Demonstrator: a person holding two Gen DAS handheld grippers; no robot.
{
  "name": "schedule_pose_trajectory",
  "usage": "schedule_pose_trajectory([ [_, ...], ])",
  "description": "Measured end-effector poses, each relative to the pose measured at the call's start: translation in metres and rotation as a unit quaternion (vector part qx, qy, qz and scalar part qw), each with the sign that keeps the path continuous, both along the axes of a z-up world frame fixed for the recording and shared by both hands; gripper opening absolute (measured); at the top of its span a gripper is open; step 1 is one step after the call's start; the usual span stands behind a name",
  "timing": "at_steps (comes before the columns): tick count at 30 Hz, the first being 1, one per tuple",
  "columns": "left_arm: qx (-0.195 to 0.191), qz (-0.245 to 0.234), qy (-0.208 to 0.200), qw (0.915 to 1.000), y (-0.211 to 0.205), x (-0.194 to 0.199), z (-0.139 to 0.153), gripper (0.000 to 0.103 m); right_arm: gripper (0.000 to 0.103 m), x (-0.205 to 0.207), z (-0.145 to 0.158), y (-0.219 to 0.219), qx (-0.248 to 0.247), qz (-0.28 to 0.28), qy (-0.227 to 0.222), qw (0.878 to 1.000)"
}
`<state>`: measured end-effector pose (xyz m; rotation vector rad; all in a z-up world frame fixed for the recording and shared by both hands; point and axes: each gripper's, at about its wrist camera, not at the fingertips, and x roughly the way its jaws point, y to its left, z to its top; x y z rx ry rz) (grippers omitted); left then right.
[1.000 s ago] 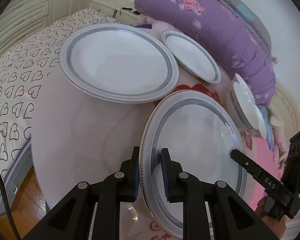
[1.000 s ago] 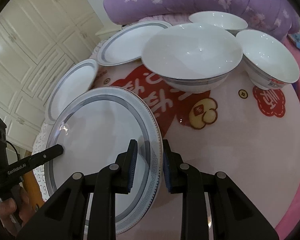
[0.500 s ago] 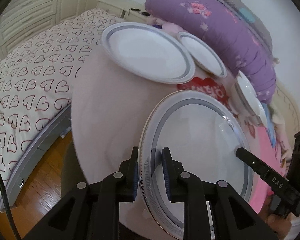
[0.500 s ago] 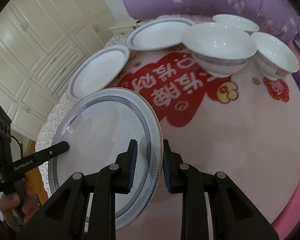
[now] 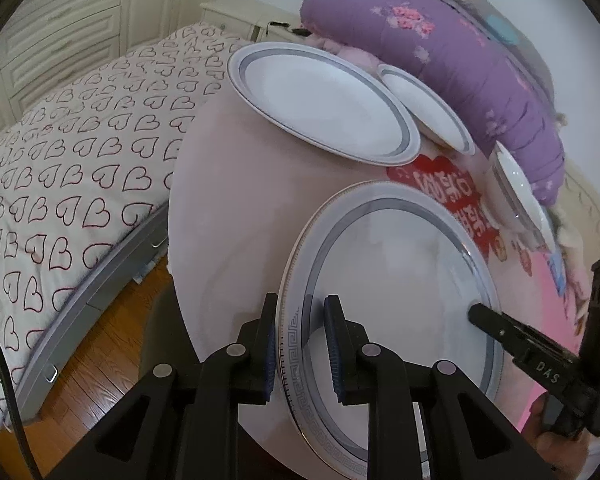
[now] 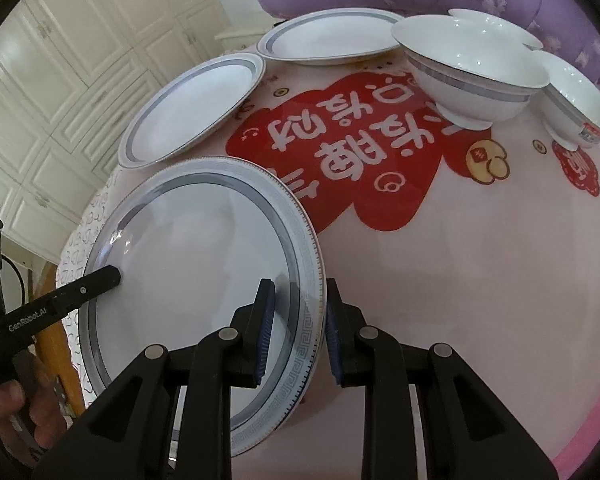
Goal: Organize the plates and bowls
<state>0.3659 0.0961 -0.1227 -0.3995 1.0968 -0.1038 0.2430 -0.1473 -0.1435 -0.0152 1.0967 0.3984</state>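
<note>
Nearest both cameras, left gripper [image 5: 300,340] and right gripper [image 6: 296,332] are each pinching narrowly on opposite rims of the big key-pattern plate [image 5: 392,300], carrying it face-up, roughly level, over the table's [image 6: 440,280] near edge. Round, so no long axis. Step looks like transport; next is probably stacking with the grey-banded plates [image 6: 192,108] beyond. Bowls [image 6: 472,76] are sitting farthest back.

Soft, even indoor light — sharp centre, fisheye-bent edges, dark corner vignette.
</note>
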Motion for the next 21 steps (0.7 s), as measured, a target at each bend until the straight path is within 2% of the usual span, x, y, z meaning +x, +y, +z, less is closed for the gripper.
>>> schedule_pose_trajectory([
  [7, 0.003, -0.006, 0.000, 1.0000, 0.000, 0.003, -0.002, 0.021, 0.026, 0.002, 0.002, -0.001, -0.006, 0.006, -0.010, 1.000],
  [8, 0.005, -0.004, 0.003, 1.0000, 0.000, 0.004, -0.002, 0.022, 0.035, 0.002, 0.003, -0.003, -0.006, 0.004, -0.012, 1.000],
  [9, 0.007, -0.002, 0.005, 1.0000, 0.000, 0.005, -0.001, 0.023, 0.052, 0.002, 0.005, -0.004, -0.005, 0.000, -0.015, 1.000],
  [10, 0.010, -0.003, 0.006, 0.9999, -0.001, 0.006, 0.000, 0.026, 0.060, 0.003, 0.007, -0.006, -0.002, -0.004, -0.020, 1.000],
  [11, 0.013, -0.004, 0.005, 0.9999, -0.001, 0.007, 0.001, 0.031, 0.071, 0.005, 0.010, -0.008, 0.002, -0.009, -0.029, 1.000],
  [13, 0.022, 0.003, 0.000, 0.9998, 0.000, 0.007, 0.005, 0.063, 0.074, 0.008, 0.016, -0.010, 0.006, -0.012, -0.036, 0.999],
  [14, 0.025, 0.009, -0.006, 0.9996, 0.001, 0.006, 0.008, 0.070, 0.079, 0.009, 0.018, -0.011, 0.006, -0.015, -0.040, 0.999],
  [15, 0.032, 0.017, -0.016, 0.9992, 0.003, 0.005, 0.013, 0.078, 0.090, 0.010, 0.021, -0.012, 0.007, -0.018, -0.044, 0.999],
  [17, 0.042, 0.025, -0.026, 0.9985, 0.004, 0.004, 0.018, 0.083, 0.102, 0.014, 0.029, -0.014, 0.013, -0.027, -0.058, 0.998],
  [21, 0.052, 0.034, -0.041, 0.9972, 0.008, 0.005, 0.030, 0.090, 0.103, 0.022, 0.042, -0.013, 0.028, -0.028, -0.067, 0.997],
])
